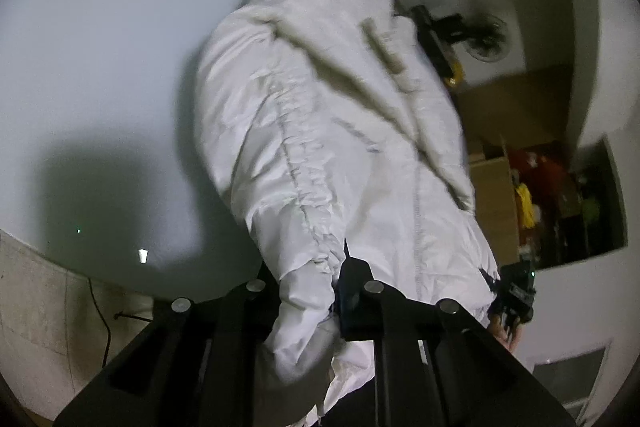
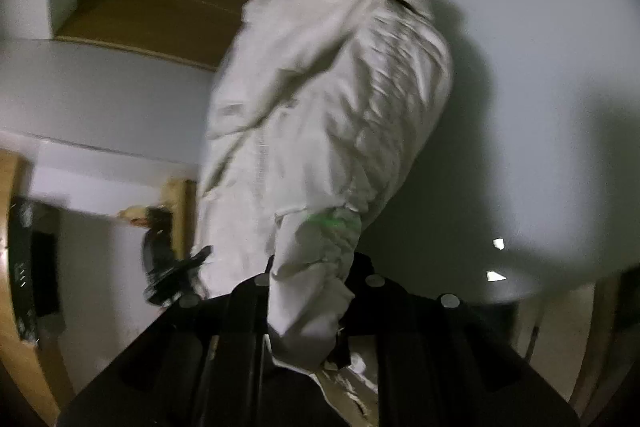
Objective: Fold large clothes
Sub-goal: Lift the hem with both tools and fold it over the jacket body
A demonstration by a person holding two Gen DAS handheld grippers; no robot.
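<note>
- The left tool [image 1: 308, 291] is clamped on a bunched edge of the large white, crinkled, thin-fabric garment [image 1: 320, 131], beside a gathered seam. The pinch sits at the hem end, I judge, so that the garment's length trails away from it and can be stretched out straight.
- The white round tabletop [image 1: 100, 67] carries the far part of the garment, which runs from the near edge towards the far edge; the near part rises off the surface into the tool.
- The right tool [image 2: 310, 291] is likewise closed on a wad of the same white cloth, so the near end is held at two points; this spread keeps that end taut and level for a fold, as I read it.
- In the right wrist view the garment lies nearer the tabletop's left edge, with bare surface to its right, which leaves room to lay a fold over.
- The garment is still long and rumpled, so folding seems at an early stage.
</note>
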